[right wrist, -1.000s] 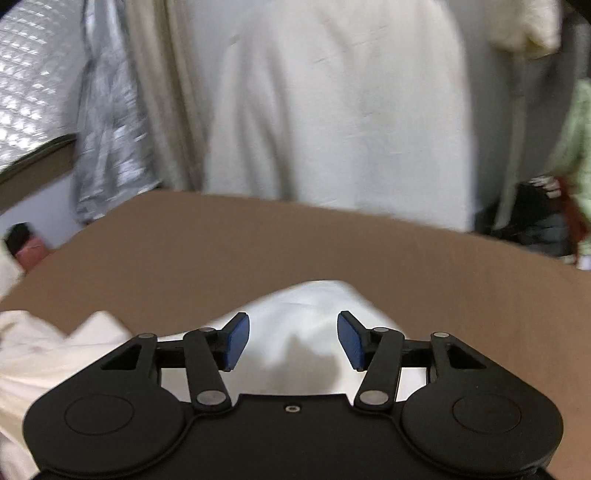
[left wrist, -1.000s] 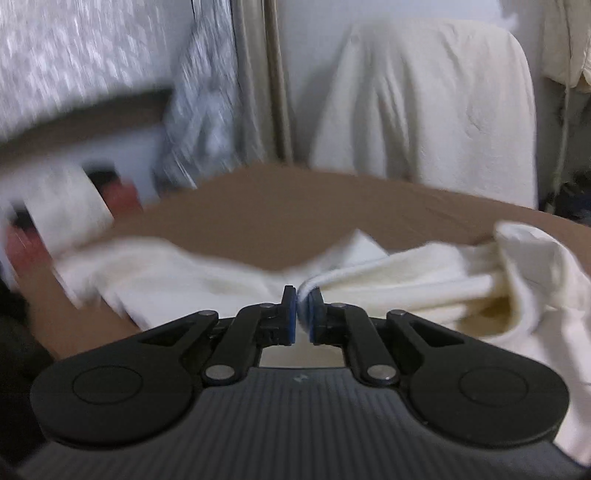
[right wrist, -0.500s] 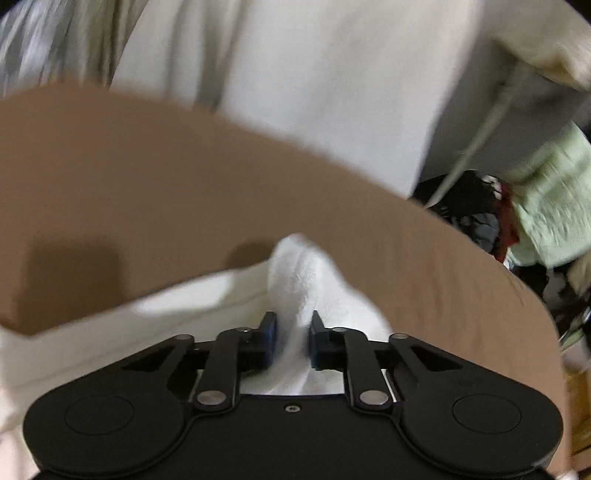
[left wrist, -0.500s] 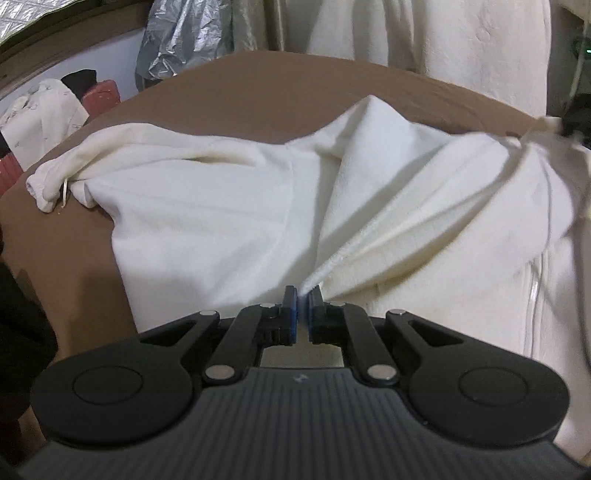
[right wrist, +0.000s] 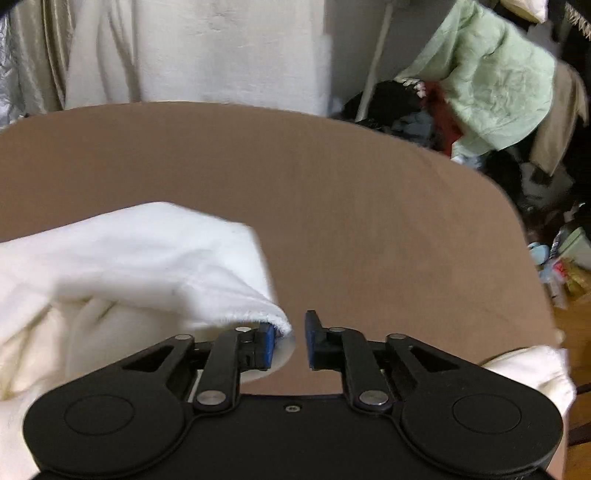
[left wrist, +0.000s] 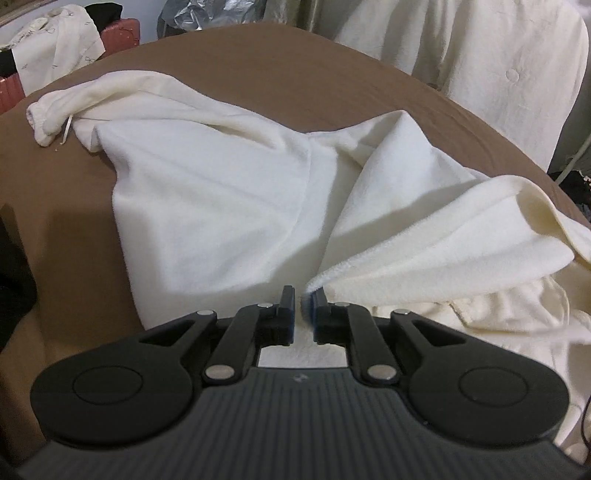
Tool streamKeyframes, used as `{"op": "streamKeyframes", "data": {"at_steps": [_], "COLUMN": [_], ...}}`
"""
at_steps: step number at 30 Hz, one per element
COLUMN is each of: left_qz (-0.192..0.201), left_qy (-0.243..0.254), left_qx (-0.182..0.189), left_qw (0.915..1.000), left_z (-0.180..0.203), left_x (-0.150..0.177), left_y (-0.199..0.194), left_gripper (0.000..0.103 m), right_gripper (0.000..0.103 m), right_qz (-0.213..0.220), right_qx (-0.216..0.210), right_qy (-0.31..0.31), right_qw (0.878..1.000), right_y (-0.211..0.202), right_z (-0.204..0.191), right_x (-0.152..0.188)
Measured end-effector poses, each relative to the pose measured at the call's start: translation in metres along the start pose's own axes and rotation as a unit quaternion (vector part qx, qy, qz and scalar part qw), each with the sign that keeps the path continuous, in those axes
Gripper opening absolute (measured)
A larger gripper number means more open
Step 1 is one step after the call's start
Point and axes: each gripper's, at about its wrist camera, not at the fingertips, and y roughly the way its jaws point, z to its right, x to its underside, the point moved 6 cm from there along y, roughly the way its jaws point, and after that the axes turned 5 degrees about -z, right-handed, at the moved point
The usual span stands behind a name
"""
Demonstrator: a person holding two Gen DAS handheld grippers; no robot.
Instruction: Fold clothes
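A cream-white fleece garment [left wrist: 221, 192] lies spread on the brown table [left wrist: 258, 62], one sleeve reaching to the far left. My left gripper [left wrist: 303, 295] is nearly shut, pinching a raised fold edge of the garment at its right pad. In the right wrist view the same garment [right wrist: 147, 251] lies at the left. My right gripper [right wrist: 290, 332] stands partly open, a garment edge resting against its left pad without being clamped.
A chair draped in cream cloth [left wrist: 498, 66] stands behind the table. A red suitcase [left wrist: 118, 33] and white clothes sit at the far left. A pile of clothes with a light green garment [right wrist: 498, 85] lies right of the table [right wrist: 369, 206].
The left gripper has come lower and closer over the garment, still pinching the fold. The right gripper closed on the cloth half a second ago and has now opened, letting the edge go.
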Motion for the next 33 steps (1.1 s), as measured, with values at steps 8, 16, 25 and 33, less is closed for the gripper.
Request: {"op": "streamKeyframes", "data": {"at_steps": [8, 16, 25, 33], "left_qz": [0.016, 0.162, 0.085, 0.117], "left_qy": [0.041, 0.093, 0.134, 0.159], "left_qx": [0.004, -0.023, -0.046, -0.057], "left_qw": [0.9990, 0.9821, 0.9862, 0.9787], "left_z": [0.009, 0.011, 0.015, 0.023], "left_x": [-0.001, -0.044, 0.004, -0.006], "left_y": [0.005, -0.071, -0.048, -0.065], "left_gripper": [0.014, 0.005, 0.006, 0.005], "right_gripper": [0.044, 0.003, 0.010, 0.005], "right_qz": [0.062, 0.251, 0.145, 0.160], "right_qx": [-0.077, -0.133, -0.036, -0.127], "right_qy": [-0.061, 0.032, 0.023, 0.102], "right_qw": [0.993, 0.958, 0.989, 0.974], "right_y": [0.005, -0.076, -0.043, -0.044], "right_z": [-0.009, 0.050, 0.078, 0.101], "right_x": [-0.005, -0.020, 0.051, 0.071]}}
